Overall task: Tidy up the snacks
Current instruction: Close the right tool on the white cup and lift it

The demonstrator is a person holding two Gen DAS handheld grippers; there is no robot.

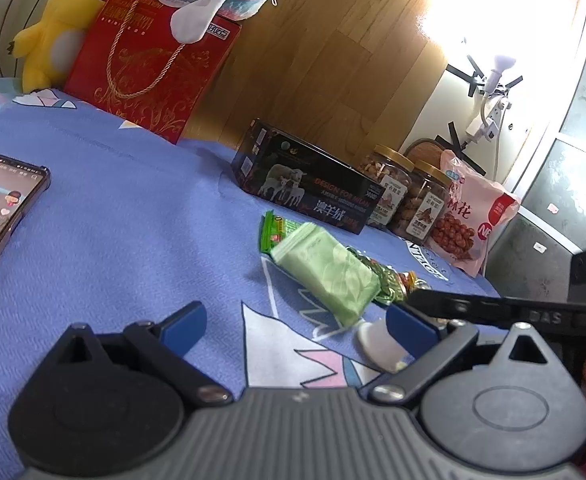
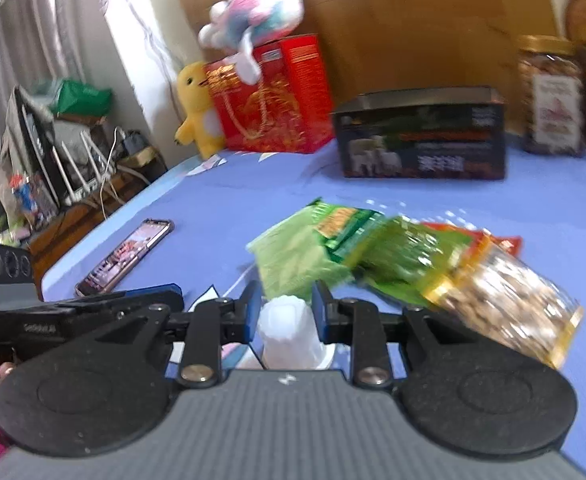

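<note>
My right gripper (image 2: 287,312) is shut on a small white cup (image 2: 289,328), its blue pads against the cup's two sides just above the blue sheet (image 2: 253,188). Beyond it lie a pale green pack (image 2: 289,264), green wrappers (image 2: 349,228) and a blurred clear bag of nuts (image 2: 505,300). My left gripper (image 1: 297,326) stands open over the sheet, with nothing between its fingers. The white cup (image 1: 377,344) sits beside its right pad, under a black finger (image 1: 473,306) of the right gripper. The green pack (image 1: 329,276) lies just ahead.
A black box (image 1: 305,184), two gold-lidded jars (image 1: 389,188) and a pink bag (image 1: 473,216) line the far side. A red gift bag (image 1: 149,64) with plush toys stands at the back left. A phone (image 1: 1,208) lies at the left. The bed edge drops off at the right.
</note>
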